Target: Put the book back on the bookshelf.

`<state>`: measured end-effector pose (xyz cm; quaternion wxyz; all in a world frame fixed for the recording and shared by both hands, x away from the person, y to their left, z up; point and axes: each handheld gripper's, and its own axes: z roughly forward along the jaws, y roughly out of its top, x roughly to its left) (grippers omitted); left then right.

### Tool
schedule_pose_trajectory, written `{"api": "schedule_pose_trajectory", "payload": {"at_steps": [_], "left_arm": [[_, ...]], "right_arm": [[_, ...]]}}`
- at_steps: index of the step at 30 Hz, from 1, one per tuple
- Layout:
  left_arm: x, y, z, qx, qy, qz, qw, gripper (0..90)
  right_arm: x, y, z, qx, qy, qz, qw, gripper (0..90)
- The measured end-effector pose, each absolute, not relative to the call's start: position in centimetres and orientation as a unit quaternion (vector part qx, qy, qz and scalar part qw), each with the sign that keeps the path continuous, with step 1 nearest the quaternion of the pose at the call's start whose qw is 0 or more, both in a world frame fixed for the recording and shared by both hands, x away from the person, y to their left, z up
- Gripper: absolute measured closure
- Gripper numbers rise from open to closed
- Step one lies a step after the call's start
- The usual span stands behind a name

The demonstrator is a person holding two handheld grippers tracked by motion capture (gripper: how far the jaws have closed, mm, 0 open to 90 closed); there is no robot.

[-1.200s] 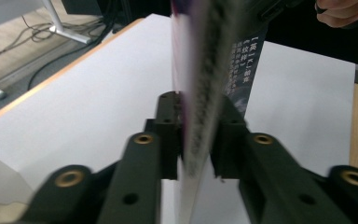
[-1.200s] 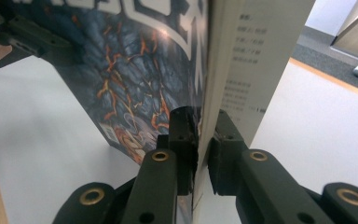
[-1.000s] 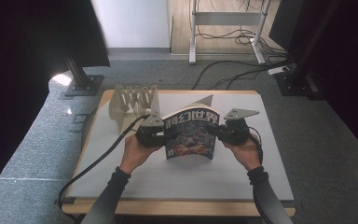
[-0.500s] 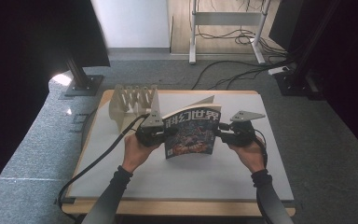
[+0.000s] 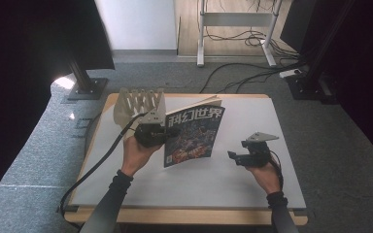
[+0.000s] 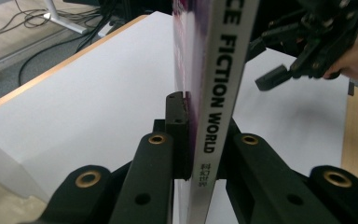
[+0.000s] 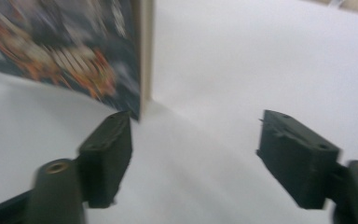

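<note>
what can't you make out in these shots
- Magazine back cover: faces away in the high view; the left gripper view gives its spine edge-on.
- Spine title: cut off by the top edge of the left gripper view.
- Cover art: motion-blurred in the right gripper view, too small in the high view.
- Rack slots' contents: too small, partly behind the left gripper.
- Right gripper jaw tips: tiny in the high view.
</note>
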<state>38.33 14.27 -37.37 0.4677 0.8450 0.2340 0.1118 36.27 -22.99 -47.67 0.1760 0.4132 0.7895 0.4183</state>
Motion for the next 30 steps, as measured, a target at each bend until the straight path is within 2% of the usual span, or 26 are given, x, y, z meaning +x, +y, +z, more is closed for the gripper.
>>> {"api": "schedule_pose_trajectory", "payload": {"at_steps": [6, 10, 17, 30], "left_arm": [[38.2, 15.3, -36.3, 0.846, 0.243, 0.116, 0.46, 82.8], [38.0, 16.0, -35.7, 0.846, 0.248, 0.122, 0.456, 82.9], [37.5, 17.6, -34.3, 0.837, 0.264, 0.127, 0.461, 82.8], [36.9, 21.0, -31.7, 0.822, 0.303, 0.156, 0.456, 82.8]], "right_arm": [[35.7, -23.1, -50.0, 0.431, 0.788, 0.406, 0.171, 12.9], [35.3, -23.2, -51.4, 0.446, 0.782, 0.397, 0.178, 11.7], [35.0, -23.5, -53.3, 0.463, 0.778, 0.381, 0.187, 2.2], [35.1, -22.8, -53.7, 0.465, 0.792, 0.343, 0.2, 3.0]]}}
